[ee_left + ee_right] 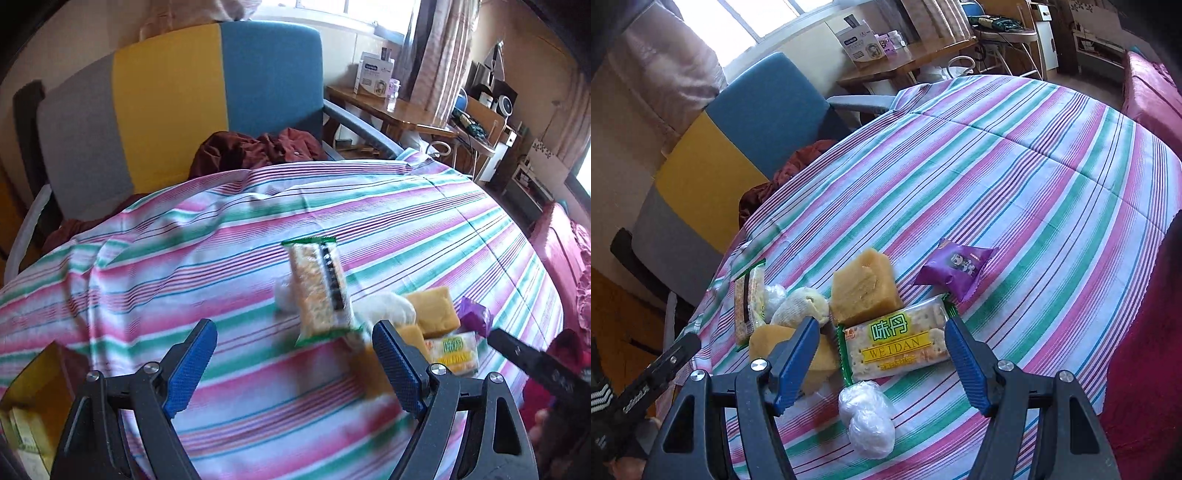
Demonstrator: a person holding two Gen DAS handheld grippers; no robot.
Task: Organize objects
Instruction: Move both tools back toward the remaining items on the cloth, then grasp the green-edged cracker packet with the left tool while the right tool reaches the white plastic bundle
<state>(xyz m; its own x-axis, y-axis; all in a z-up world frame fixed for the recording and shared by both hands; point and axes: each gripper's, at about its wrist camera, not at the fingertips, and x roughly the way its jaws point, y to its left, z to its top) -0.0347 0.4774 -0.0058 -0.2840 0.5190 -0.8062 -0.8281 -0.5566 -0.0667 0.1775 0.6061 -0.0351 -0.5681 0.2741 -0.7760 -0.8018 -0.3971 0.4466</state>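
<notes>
Snacks lie in a cluster on the striped tablecloth (1015, 166). My right gripper (881, 325) stands open over a WEIDAN cracker pack (897, 343), a pad on each side and a gap showing at the left one. Around the pack are two yellow cake blocks (862, 288), a purple packet (955, 267), a cream bun (803, 306) and white wrapped balls (866, 421). My left gripper (294, 328) is open and holds nothing, just short of a green-edged rice bar (319, 288). The left wrist view is blurred.
A cardboard box (33, 406) holding packs sits at the table's near left. Behind the table stands a grey, yellow and blue chair (177, 92) with a maroon garment (258, 147) on it. A wooden desk (399, 110) and red bedding (554, 258) lie to the right.
</notes>
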